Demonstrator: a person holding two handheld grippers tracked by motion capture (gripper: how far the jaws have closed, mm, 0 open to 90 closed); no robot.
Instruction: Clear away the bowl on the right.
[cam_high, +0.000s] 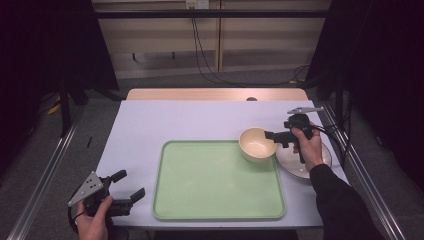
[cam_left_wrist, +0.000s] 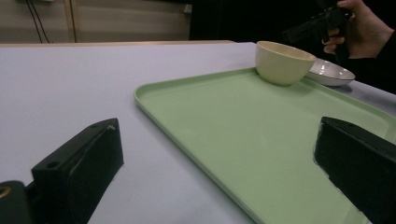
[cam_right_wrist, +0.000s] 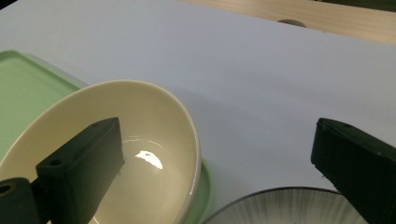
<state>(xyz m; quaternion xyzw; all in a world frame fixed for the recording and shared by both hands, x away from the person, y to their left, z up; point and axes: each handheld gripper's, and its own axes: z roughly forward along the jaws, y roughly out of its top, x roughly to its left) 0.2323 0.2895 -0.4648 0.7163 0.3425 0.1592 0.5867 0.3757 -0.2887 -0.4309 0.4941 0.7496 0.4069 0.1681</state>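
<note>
A: What is sitting on the table (cam_high: 150, 125) right now?

B: A light green tray (cam_high: 210, 185) is lying flat near the front edge, and a cream bowl (cam_high: 256, 143) is standing upright on its far right corner. The bowl is holding nothing; in the right gripper view its glossy inside (cam_right_wrist: 140, 154) is just catching a spot of light. The rest of the tray is bare.

A: And the other dish?

B: A shallow grey-white plate (cam_high: 295, 165) is resting on the table just off the tray's right edge, right beside the bowl. In the left gripper view the plate (cam_left_wrist: 331, 73) is sitting behind the bowl (cam_left_wrist: 282, 62), and it is carrying nothing that I can see.

A: What is the right gripper doing?

B: The right gripper (cam_high: 270, 135) is hovering at the bowl's right rim with its jaws spread wide, not clamping anything. In its own view one jaw is hanging over the bowl's hollow and the other over the plate's edge (cam_right_wrist: 289, 205), so the bowl's rim is lying between them. Whether the inner jaw is touching the bowl, I cannot tell.

A: And the left one?

B: The left gripper (cam_high: 127, 187) is waiting near the table's front left corner, just left of the tray, jaws released and wide apart, gripping nothing. Its view is looking across the tray (cam_left_wrist: 261, 140) towards the bowl.
</note>
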